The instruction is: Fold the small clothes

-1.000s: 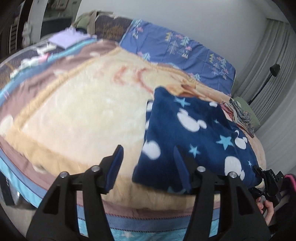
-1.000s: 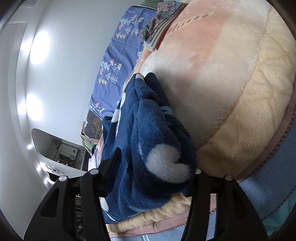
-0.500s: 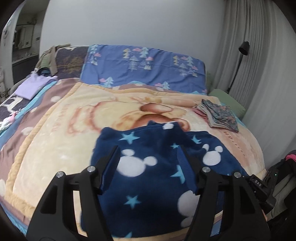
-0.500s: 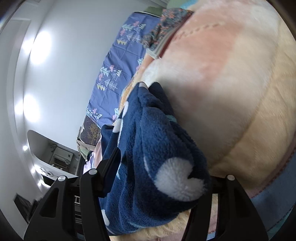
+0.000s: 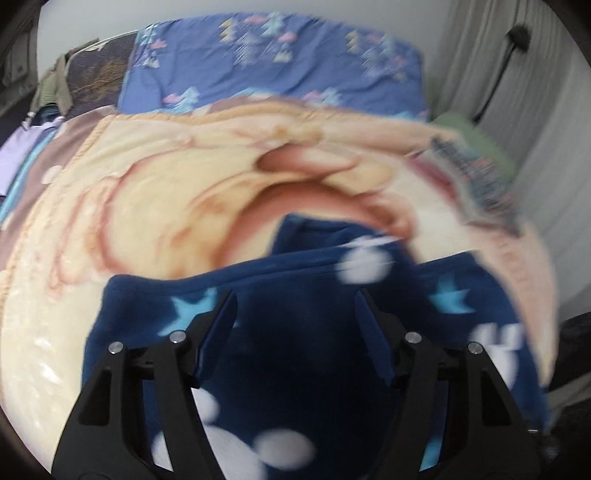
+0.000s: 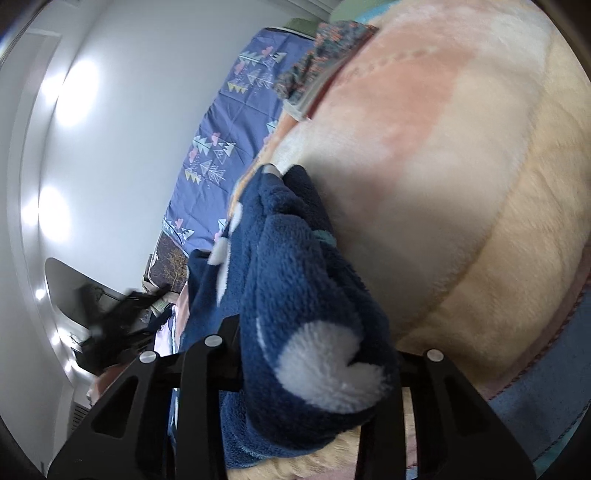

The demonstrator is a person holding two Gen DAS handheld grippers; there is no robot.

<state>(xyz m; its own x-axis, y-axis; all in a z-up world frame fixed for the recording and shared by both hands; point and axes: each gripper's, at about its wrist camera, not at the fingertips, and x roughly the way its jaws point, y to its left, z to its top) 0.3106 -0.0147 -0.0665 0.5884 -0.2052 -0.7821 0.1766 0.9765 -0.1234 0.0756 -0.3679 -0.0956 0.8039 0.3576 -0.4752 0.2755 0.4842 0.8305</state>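
A navy fleece garment (image 5: 314,332) with white mouse heads and blue stars lies on the cream blanket (image 5: 147,206) near the bed's front edge. My left gripper (image 5: 295,314) is open and hovers low over the garment, fabric showing between its fingers. In the right wrist view the same garment (image 6: 295,295) is bunched between the jaws of my right gripper (image 6: 310,343), which grips its edge; the right finger is hidden by fleece. The left wrist view is blurred by motion.
A stack of folded patterned clothes (image 5: 476,177) lies at the right on the blanket (image 6: 461,184); it also shows in the right wrist view (image 6: 317,59). A blue pillow (image 5: 280,70) lies at the head. Lilac clothing (image 5: 22,155) lies far left. Curtains and a lamp (image 5: 517,33) stand right.
My left gripper has swung from the bed's left side to above the navy garment and moved down close to it. The right gripper keeps holding the garment's edge, almost still.
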